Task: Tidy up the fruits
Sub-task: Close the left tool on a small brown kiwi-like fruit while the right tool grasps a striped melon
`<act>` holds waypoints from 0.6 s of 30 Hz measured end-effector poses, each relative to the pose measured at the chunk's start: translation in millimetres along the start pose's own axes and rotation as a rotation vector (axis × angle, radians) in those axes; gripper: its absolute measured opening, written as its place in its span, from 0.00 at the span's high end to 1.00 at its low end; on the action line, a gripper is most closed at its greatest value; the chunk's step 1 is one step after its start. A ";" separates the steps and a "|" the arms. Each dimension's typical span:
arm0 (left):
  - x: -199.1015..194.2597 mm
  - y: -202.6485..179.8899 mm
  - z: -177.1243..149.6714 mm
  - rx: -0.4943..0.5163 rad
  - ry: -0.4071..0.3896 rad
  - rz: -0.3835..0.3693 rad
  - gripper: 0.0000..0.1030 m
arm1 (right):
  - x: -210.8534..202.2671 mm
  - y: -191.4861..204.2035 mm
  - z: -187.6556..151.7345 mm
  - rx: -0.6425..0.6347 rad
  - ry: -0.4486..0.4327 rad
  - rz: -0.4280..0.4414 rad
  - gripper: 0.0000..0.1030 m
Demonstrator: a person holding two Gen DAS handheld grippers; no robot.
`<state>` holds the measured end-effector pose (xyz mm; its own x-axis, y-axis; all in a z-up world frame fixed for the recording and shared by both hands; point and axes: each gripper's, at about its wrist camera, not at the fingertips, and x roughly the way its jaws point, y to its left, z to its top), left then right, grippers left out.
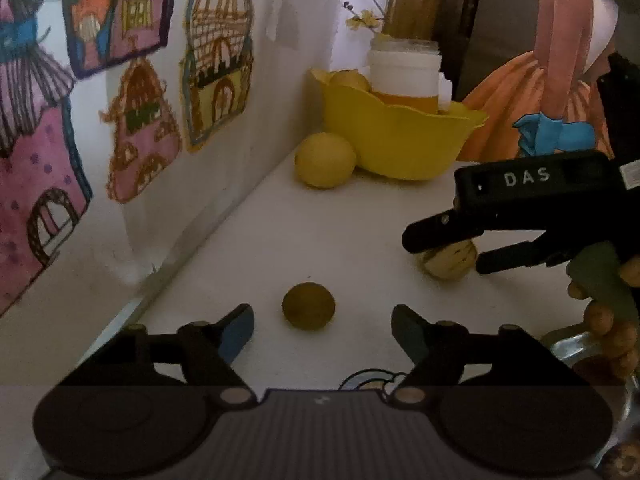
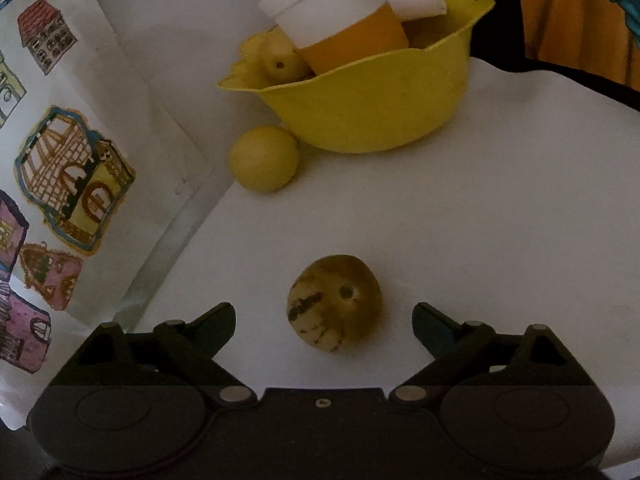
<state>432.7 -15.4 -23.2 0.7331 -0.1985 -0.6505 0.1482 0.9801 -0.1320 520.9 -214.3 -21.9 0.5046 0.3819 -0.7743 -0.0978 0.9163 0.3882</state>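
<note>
Right wrist: bowl point(image 2: 360, 120) holds cup point(image 2: 336, 20).

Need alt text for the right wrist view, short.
The open right gripper frames a blotchy yellow-brown fruit on a white table, pads not touching it. Behind, a yellow fruit sits beside a yellow bowl holding an orange-and-white cup and more fruit.

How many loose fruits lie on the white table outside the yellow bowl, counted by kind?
Large round yellow fruit beside the yellow plastic bowl: 1
Small dark olive round fruit: 1
Pale fruit with dark streaks: 1
Total: 3
</note>
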 end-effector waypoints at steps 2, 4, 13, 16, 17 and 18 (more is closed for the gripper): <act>2.0 -0.8 -0.5 0.001 -0.007 0.016 0.29 | 1.4 1.4 1.0 -0.002 -0.001 0.010 0.08; 3.6 -2.9 1.2 0.015 -0.006 0.028 0.34 | 3.1 3.9 1.5 -0.003 -0.001 0.021 0.08; 1.1 1.9 -2.7 0.002 -0.025 0.056 0.56 | 4.4 14.4 -2.8 -0.055 -0.025 -0.015 0.22; 0.6 3.7 -2.5 -0.002 -0.025 0.058 0.66 | 4.8 16.4 -3.8 -0.071 -0.032 -0.032 0.28; 0.4 3.9 -2.3 -0.004 -0.024 0.057 0.68 | 5.2 16.8 -3.3 -0.073 -0.032 -0.038 0.30; 0.4 3.8 -2.0 -0.005 -0.024 0.057 0.68 | 5.5 17.6 -2.6 -0.078 -0.034 -0.049 0.34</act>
<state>432.2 -11.8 -25.4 0.7559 -0.1424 -0.6390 0.1028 0.9898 -0.0989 519.8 -195.8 -20.6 0.5388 0.3334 -0.7737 -0.1384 0.9409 0.3091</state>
